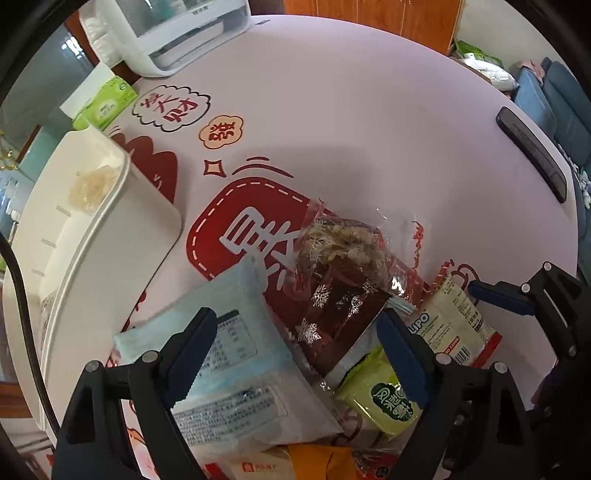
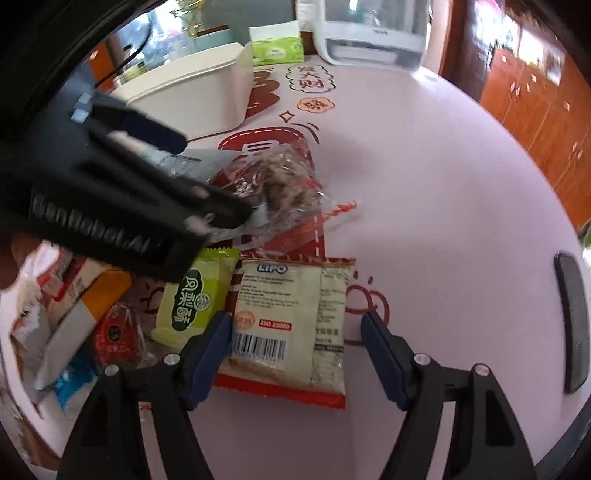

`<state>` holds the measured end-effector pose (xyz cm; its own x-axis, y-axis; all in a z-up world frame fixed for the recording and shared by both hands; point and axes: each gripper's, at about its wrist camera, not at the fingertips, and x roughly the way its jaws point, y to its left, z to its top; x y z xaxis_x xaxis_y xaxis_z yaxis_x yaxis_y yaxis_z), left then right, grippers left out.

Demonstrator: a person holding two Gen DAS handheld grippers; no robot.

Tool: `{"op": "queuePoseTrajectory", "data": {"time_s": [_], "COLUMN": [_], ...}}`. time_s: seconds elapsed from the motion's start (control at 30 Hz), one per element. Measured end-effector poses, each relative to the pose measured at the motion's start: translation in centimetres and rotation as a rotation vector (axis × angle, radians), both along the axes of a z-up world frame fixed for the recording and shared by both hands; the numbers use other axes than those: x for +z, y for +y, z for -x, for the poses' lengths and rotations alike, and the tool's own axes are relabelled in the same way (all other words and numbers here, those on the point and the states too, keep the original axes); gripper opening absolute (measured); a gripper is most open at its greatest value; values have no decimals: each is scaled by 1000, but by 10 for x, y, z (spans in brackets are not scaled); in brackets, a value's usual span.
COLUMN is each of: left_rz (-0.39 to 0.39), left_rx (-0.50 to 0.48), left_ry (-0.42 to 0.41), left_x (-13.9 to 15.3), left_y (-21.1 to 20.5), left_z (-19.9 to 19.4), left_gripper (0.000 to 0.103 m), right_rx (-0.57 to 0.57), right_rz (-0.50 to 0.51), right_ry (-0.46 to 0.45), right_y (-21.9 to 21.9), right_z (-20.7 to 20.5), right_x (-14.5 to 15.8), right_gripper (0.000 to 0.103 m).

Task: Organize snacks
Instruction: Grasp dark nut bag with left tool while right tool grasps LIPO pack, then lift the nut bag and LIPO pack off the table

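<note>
A pile of snack packets lies on the pink tablecloth. My left gripper is open, its fingers astride a light blue packet and a red snowflake-print packet with a floss-topped cake. A green pineapple-cake packet lies by its right finger. My right gripper is open over the Lipo biscuit packet, its fingers on either side. The green packet lies left of it. The left gripper's body crosses the right wrist view above the pile.
A white storage bin stands at the left, also in the right wrist view. A green tissue box, a white appliance and a dark phone sit further out. More packets lie at the near left.
</note>
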<state>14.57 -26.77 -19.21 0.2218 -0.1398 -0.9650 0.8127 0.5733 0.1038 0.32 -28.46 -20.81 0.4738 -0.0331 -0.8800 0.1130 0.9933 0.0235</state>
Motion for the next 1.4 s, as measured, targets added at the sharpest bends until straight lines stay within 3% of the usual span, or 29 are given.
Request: {"op": "queuePoseTrajectory", "data": {"time_s": [0.1,0.2,0.47,0.8,1.2,1.4], "left_rz": [-1,15,62,-21,-49,-26], "left_rx": [-1,14,-20,-37,-13,-19], "left_ry": [25,60,134,120,139,123], "left_x": [-2,-2,7,-15,-37,-34], "left_y": [-4,-9,-30,-62,-78,-82], "left_z": [-7,-14,-17,-18,-24,-22], "left_gripper": [85,85,85,85,85,67], "right_rx": [33,27,-61,-125,-137,-130], "right_rz": [25,20,-44,-84,-99,-98], "right_ry": [-24,-26,0,-2,0,-1], "right_y": [6,3,-29,-52,-62,-62], "right_z": [1,3,13,17,21,19], "right_x": [1,2,6,12,13,10], "right_gripper": [57,50,48,48,48,48]}}
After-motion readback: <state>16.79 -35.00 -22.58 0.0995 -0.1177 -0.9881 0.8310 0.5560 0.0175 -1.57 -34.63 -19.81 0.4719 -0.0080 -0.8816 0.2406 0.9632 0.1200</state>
